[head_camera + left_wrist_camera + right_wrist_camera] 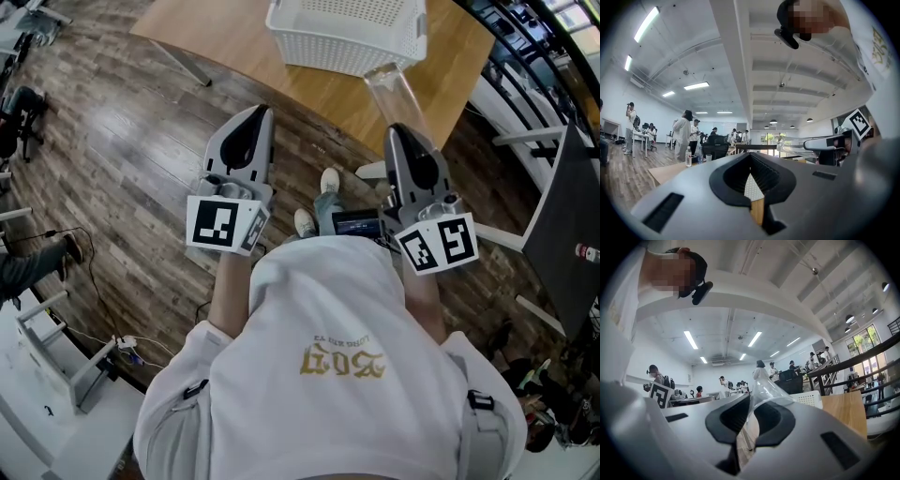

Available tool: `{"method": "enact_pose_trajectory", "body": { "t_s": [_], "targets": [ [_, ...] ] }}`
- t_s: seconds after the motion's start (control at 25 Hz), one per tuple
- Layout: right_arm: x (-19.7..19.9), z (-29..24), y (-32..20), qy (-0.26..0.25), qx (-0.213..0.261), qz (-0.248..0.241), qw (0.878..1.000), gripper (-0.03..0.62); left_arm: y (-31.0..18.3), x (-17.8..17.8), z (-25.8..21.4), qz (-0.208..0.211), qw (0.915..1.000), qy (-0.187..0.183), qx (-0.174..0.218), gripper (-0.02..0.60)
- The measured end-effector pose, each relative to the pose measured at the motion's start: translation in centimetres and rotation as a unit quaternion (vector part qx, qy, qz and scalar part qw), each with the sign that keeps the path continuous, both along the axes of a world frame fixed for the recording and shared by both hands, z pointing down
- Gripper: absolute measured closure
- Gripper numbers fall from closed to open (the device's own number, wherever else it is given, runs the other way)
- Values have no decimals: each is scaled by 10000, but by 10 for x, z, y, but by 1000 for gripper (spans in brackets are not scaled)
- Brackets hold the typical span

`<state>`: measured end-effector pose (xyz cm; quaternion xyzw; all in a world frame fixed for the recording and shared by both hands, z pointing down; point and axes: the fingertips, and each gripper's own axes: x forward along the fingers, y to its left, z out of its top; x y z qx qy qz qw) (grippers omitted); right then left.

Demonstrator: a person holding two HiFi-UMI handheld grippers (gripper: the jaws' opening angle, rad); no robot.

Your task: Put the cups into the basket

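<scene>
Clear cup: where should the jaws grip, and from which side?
By its wall at the near end, coming from the person's side, as the right gripper holds the cup now: the long body sticks out ahead, toward the white basket.

I see the wearer in a white shirt (328, 309) with gold print (344, 359), blue jeans (328, 208) and white shoes (330, 180). The left hand-held gripper (255, 112) and right hand-held gripper (401, 131) are smooth grey shells with black ribbed pads, each carrying a black-and-white marker cube (225, 223).
</scene>
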<state>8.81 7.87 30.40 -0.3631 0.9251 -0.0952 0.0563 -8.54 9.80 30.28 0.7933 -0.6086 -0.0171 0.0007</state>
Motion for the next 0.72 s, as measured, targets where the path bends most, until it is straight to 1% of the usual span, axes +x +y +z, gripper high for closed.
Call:
{"method": "enact_pose_trajectory", "body": {
  "t_s": [0.28, 0.56, 0.72],
  "targets": [
    [-4, -2, -60, 73, 39, -111, 9999, 565, -53, 1, 0, -33, 10000, 29, -18, 574],
    [1, 1, -118, 39, -61, -231, 9997, 565, -108, -1, -6, -249, 9997, -8, 16, 574],
    [-2, 1, -141, 7, -64, -363, 9993, 565, -124, -4, -7, -371, 9993, -52, -19, 574]
  ]
}}
